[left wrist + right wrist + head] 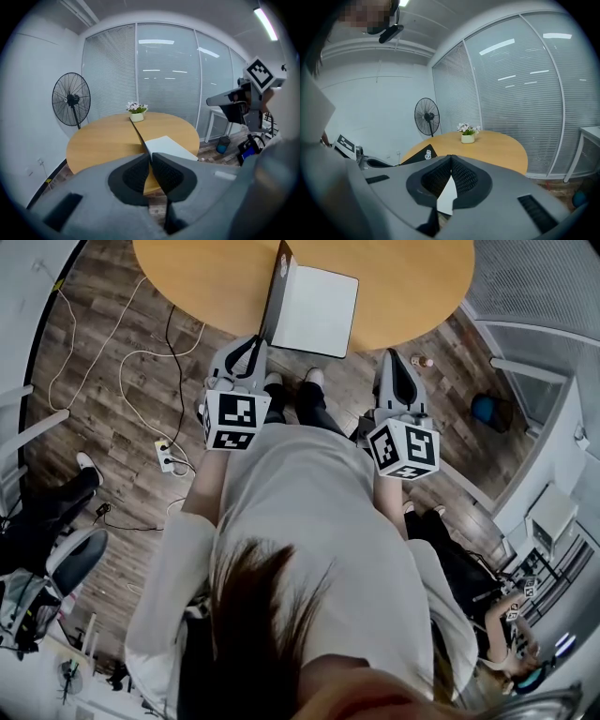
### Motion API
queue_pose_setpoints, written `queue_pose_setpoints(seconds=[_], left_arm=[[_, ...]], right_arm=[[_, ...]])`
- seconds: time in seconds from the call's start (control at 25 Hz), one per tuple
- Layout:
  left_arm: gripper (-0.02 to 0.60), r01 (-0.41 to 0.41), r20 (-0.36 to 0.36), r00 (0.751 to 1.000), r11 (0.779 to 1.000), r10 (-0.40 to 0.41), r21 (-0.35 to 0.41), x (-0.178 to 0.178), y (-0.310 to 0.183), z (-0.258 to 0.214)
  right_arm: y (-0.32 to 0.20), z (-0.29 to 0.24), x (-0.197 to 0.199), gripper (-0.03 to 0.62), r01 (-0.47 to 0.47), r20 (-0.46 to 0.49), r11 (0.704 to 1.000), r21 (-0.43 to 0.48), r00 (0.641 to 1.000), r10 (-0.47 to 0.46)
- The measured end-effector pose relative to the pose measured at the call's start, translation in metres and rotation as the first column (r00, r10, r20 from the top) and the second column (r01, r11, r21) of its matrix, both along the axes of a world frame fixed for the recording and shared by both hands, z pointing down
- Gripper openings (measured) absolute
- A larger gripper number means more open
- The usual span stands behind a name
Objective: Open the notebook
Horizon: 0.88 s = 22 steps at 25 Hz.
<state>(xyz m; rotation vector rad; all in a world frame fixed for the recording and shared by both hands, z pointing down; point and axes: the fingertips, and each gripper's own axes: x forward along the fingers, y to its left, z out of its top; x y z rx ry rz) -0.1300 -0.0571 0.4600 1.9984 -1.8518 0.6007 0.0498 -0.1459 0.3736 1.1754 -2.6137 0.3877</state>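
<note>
The notebook lies open near the front edge of the round wooden table (394,282). Its dark cover (277,292) stands almost upright, and a white page (319,310) lies flat to the right of it. My left gripper (259,339) is shut on the cover's near edge. In the left gripper view the cover (139,135) runs as a thin dark line straight into the closed jaws of that gripper (150,159), with the page (168,146) beside it. My right gripper (392,354) hangs off the table's edge, to the right of the notebook. It (451,161) is shut and holds nothing.
A small pot of flowers (136,112) stands at the table's far side. A standing fan (71,100) is behind the table on the left. Cables and a power strip (169,460) lie on the wooden floor at left. A blue bin (487,409) sits at right, by a white desk.
</note>
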Motion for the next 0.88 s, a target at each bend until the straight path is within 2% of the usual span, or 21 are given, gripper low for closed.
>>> queue_pose_setpoints(seconds=[0.36, 0.88], left_arm=[[0.035, 0.02, -0.025, 0.999, 1.0, -0.02, 0.0, -0.018, 0.003, 0.006], [0.037, 0.084, -0.084, 0.993, 0.996, -0.087, -0.039, -0.049, 0.016, 0.028]], right_arm=[[0.003, 0.0, -0.007, 0.002, -0.024, -0.01, 1.0, 0.004, 1.0, 0.024], [0.005, 0.006, -0.028, 0.002, -0.015, -0.036, 1.0, -0.002, 0.999, 0.015]])
